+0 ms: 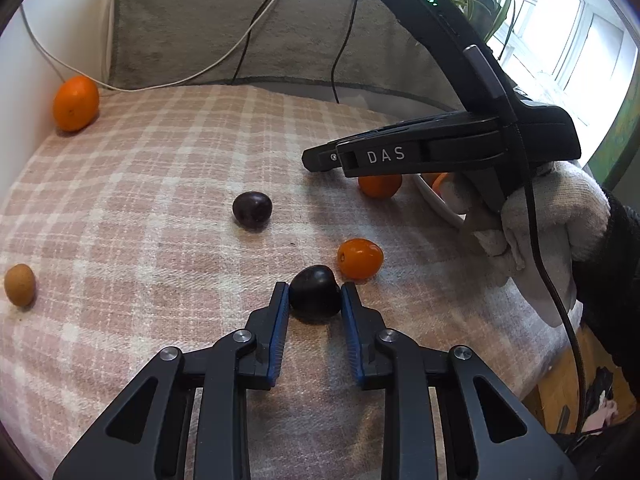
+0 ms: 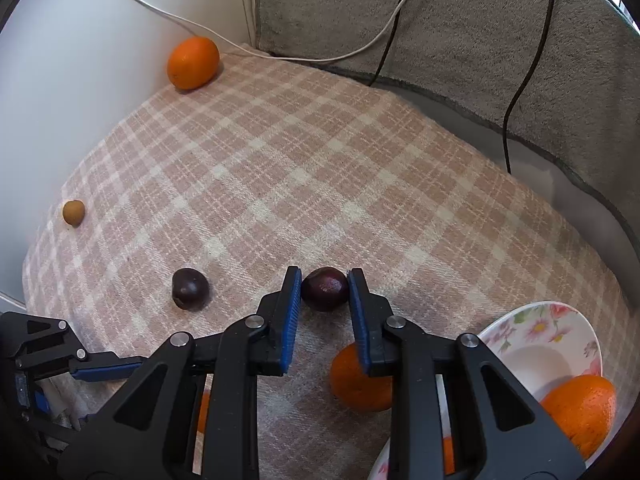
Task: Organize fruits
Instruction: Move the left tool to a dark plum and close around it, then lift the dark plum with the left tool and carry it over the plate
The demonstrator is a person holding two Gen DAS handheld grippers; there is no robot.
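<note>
In the left wrist view my left gripper (image 1: 315,292) is shut on a dark plum (image 1: 315,296) that rests on the pink checked cloth (image 1: 160,160); both blue pads press its sides. A small orange fruit (image 1: 360,258) lies just to the right of it, and a second plum (image 1: 252,209) lies farther off. In the right wrist view my right gripper (image 2: 325,280) is shut on another dark plum (image 2: 325,290), also resting on the cloth. A loose plum (image 2: 190,289) sits to its left. The right gripper (image 1: 310,159) also shows from the side, held by a gloved hand (image 1: 560,216).
A big orange (image 2: 193,63) lies at the far corner by the wall, and a small brown fruit (image 2: 73,212) near the left edge. A floral plate (image 2: 540,320) at the right holds an orange (image 2: 580,412); another orange (image 2: 352,380) lies beside it. Cables (image 2: 520,92) cross the grey cushion (image 2: 440,20).
</note>
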